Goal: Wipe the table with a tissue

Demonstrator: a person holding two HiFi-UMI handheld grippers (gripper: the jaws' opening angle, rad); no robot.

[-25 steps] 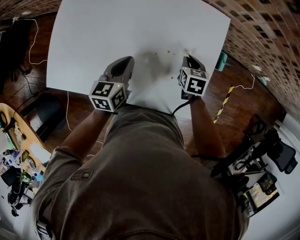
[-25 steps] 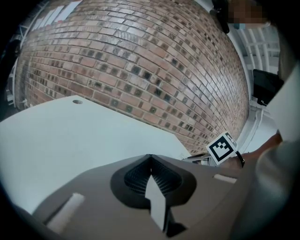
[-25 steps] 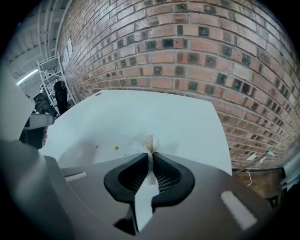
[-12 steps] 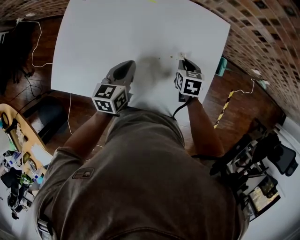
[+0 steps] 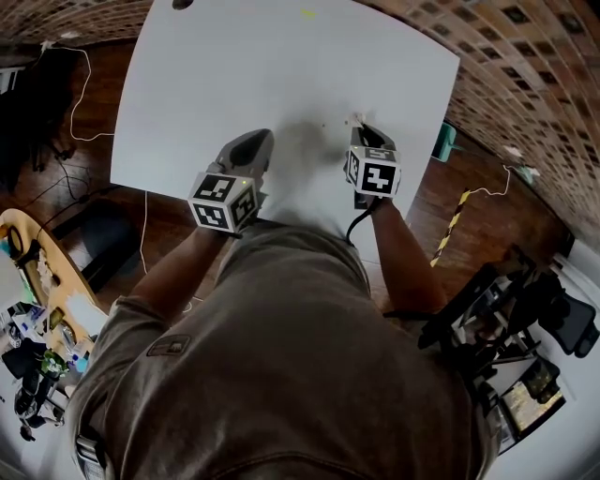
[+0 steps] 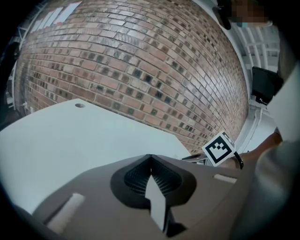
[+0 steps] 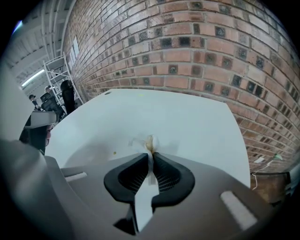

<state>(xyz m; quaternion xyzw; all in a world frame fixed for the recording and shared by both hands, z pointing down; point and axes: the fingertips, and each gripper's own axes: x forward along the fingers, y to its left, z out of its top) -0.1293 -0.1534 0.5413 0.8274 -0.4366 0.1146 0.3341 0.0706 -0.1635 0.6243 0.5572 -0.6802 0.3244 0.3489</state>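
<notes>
A white table [image 5: 281, 75] fills the upper part of the head view. My right gripper [image 7: 150, 152] is shut on a small white tissue [image 7: 149, 142] with a yellowish stain, its wad poking out past the fingertips onto the tabletop [image 7: 187, 126]. In the head view that gripper [image 5: 360, 131] is near the table's front right, the tissue [image 5: 355, 120] just showing at its tip. A few small crumbs [image 5: 324, 122] lie left of it. My left gripper [image 5: 255, 145] hovers over the front edge, shut with nothing between its jaws [image 6: 149, 157].
A brick floor [image 5: 525, 56] lies beyond the table. A yellow speck [image 5: 307, 13] and a dark round spot [image 5: 182, 4] sit near the table's far edge. Cables [image 5: 75, 94] trail on the wooden floor at left; a green object [image 5: 443, 141] lies by the right edge.
Both grippers have drifted slightly left and toward me across the table. The right one has dragged the tissue along the surface.
</notes>
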